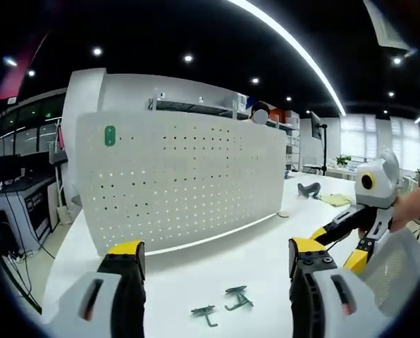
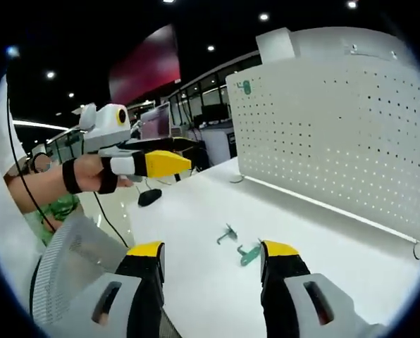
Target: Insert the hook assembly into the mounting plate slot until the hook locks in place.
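A: What is right up close?

B: The left gripper [image 1: 213, 264]. Its yellow-tipped fingers [image 1: 127, 255] are wide apart and hold nothing. It hangs over the white table [image 1: 259, 246].

A: And the hooks?

B: Two small dark hooks [image 1: 220, 304] lie flat on the table, side by side, between those fingers. They are near the front edge.

A: Where is the plate?

B: The big white plate [image 1: 182, 179] with lots of little holes stands upright on the table, behind the hooks and apart from them.

A: What about the other one?

B: The right gripper [image 2: 211, 260] has its fingers apart too, empty. The hooks lie just past its tips. A hand [image 2: 90, 174] holds the left gripper out to the side there.
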The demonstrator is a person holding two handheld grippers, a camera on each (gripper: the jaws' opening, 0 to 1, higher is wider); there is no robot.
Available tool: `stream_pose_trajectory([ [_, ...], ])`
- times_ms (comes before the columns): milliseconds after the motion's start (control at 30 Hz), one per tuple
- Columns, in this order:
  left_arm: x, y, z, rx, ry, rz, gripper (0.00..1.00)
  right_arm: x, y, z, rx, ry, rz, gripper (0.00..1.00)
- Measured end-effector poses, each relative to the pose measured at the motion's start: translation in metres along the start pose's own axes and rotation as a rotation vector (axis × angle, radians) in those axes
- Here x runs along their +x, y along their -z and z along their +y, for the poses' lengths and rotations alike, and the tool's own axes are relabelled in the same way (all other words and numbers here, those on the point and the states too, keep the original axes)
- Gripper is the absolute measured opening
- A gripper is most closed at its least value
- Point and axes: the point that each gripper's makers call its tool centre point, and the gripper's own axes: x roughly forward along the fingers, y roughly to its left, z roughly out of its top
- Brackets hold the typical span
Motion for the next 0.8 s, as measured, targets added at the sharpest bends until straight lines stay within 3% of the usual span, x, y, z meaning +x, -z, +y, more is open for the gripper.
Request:
stream_pose_trajectory([
  [233, -0.006, 0.019, -0.002, -0.025, -0.012, 0.021, 0.86, 0.009, 0.012, -0.002, 0.017, -0.004, 0.045, 0.51],
  [367, -0.008, 0.027, -0.009, 0.005, -0.004, 0.037, 0.87, 0.012, 0.016, -0.004, 0.029, -0.002, 0.056, 0.48],
  [800, -0.012, 0.019, -0.008, -0.004, -0.041, -0.032, 0.86, 0.027, 0.023, -0.011, 0.052, 0.002, 0.085, 0.45],
])
